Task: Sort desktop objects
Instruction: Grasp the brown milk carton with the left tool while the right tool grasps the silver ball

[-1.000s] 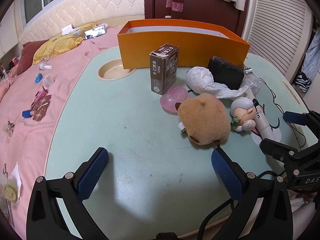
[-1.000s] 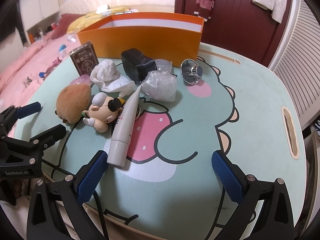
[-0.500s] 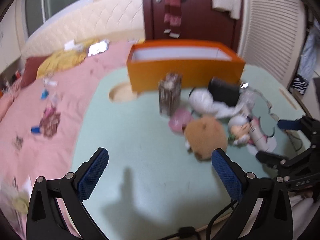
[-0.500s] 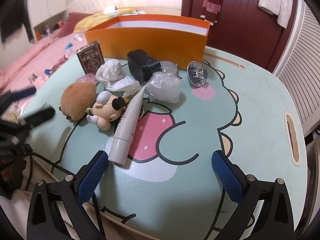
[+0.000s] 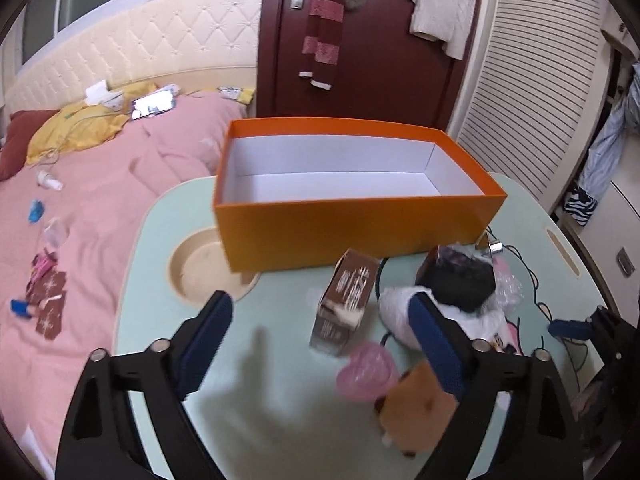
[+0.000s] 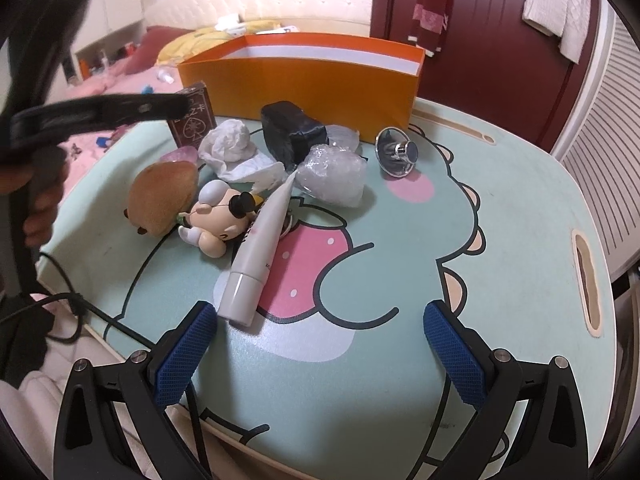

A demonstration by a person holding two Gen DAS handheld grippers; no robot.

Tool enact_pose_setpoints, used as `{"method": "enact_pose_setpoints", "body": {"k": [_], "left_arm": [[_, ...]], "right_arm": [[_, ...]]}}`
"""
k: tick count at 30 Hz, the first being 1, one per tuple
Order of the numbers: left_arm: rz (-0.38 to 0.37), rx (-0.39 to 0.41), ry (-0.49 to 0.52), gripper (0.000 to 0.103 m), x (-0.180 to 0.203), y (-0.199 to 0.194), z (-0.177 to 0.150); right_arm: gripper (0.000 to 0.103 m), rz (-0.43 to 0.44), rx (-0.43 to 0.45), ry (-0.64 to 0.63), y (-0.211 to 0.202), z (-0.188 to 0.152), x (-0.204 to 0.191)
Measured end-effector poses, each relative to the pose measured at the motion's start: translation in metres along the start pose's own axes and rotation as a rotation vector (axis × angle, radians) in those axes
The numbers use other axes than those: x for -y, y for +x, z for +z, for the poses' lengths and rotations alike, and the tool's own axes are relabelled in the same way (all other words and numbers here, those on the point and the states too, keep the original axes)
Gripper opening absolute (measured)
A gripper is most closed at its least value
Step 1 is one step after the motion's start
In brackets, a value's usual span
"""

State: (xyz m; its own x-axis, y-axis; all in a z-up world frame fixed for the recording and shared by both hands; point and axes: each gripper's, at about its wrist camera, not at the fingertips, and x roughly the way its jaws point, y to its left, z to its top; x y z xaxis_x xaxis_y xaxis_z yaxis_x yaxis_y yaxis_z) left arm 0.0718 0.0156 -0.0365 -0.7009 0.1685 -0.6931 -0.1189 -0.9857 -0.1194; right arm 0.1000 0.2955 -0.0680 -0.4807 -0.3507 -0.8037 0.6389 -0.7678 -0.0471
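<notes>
Mint table [image 6: 500, 216] holds orange box [image 5: 360, 220]; left hand-held gripper [image 5: 320, 344] gapes above card box [image 5: 346, 304]

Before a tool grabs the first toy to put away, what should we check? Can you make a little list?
1. Orange box has room inside: ok, nothing shows in it.
2. Left tool open and holding nothing: ok.
3. Right tool open and holding nothing: ok.
4. Brown card box sits between the left tool's fingers: cannot tell, the picture is blurry.
5. White tube free to lift: not ok, its tip is tucked among the bubble wrap and tissue.
</notes>
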Motion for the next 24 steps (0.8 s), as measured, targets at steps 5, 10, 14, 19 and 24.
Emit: {"method": "enact_pose_setpoints", "body": {"k": [5, 10, 14, 19, 24], "left_arm": [[0.008, 0.010, 0.050, 0.053, 0.008, 0.014, 0.005], [-0.053, 0.002, 0.013, 0.027, 0.001, 0.011, -0.004], [-0.045, 0.041, -0.034, 0.022, -0.007, 0.000, -0.010], [-0.014, 0.060, -0.029, 0.022, -0.008, -0.003, -0.011], [-0.013, 0.053, -0.031, 0.022, -0.008, -0.001, -0.012]], "right_arm": [[0.103, 0.006, 0.006, -0.003, -0.001, 0.000, 0.001], [0.084, 0.003, 0.038, 0.011, -0.007, -0.001, 0.008], [0.075, 0.016, 0.142, 0.037, -0.028, 0.005, 0.024], [0.075, 0.016, 0.180, 0.092, -0.020, 0.030, 0.046], [0.054, 0.020, 0.166, 0.162, 0.005, 0.059, 0.069]]}}
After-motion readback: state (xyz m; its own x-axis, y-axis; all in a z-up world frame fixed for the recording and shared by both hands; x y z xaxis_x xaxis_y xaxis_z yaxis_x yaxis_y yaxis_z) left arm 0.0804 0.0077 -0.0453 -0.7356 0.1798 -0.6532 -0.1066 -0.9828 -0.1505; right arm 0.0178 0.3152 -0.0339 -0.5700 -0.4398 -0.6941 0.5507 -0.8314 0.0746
